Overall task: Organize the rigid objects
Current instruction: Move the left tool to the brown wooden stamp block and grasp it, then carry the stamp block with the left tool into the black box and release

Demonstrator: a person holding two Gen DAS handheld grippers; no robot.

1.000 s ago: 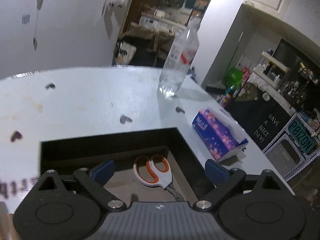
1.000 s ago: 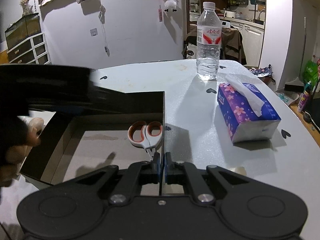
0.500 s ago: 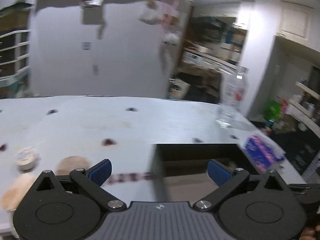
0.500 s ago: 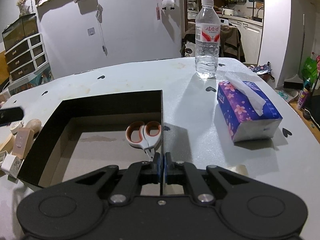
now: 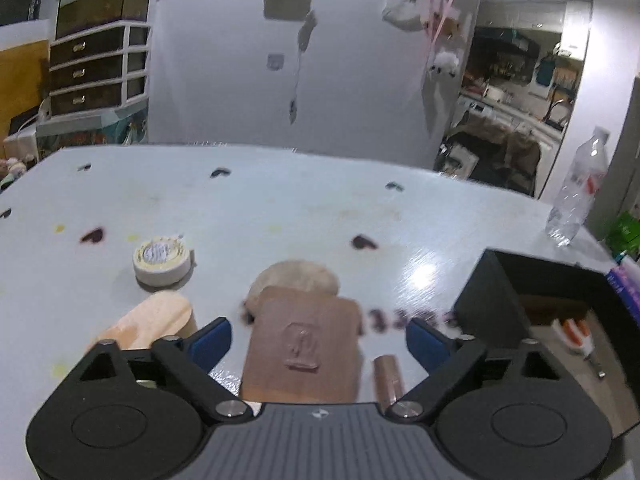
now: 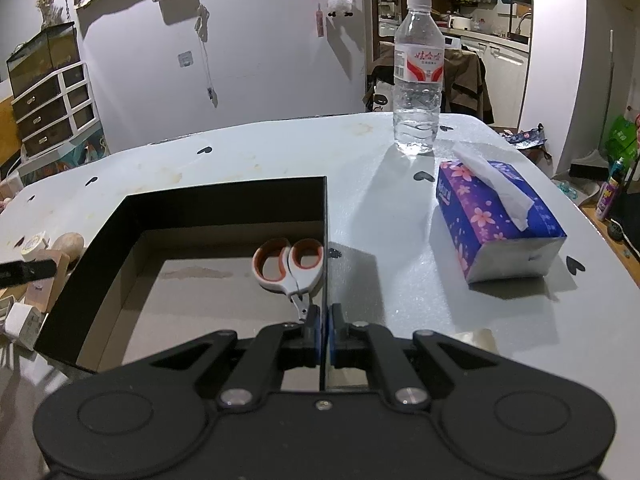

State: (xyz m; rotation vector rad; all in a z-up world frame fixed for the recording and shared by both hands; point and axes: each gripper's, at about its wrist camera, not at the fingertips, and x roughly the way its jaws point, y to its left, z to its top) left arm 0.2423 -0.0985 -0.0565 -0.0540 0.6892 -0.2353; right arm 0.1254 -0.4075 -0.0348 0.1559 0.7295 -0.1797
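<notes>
My left gripper (image 5: 318, 338) hovers spread wide over the brown embossed block (image 5: 302, 346); my right gripper (image 6: 323, 332) pinches the black box's wall (image 6: 325, 248).

Matt black cardboard box (image 6: 224, 208), glossy white table (image 5: 280, 208), clear plastic bottle (image 6: 418, 92).

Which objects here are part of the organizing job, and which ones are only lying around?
Part of the job:
- black box, its wall pinched by the right gripper
- scissors inside it
- brown block between the open fingers of the left gripper
- tape roll
- wooden cylinder

Lying around:
- water bottle
- tissue box
</notes>
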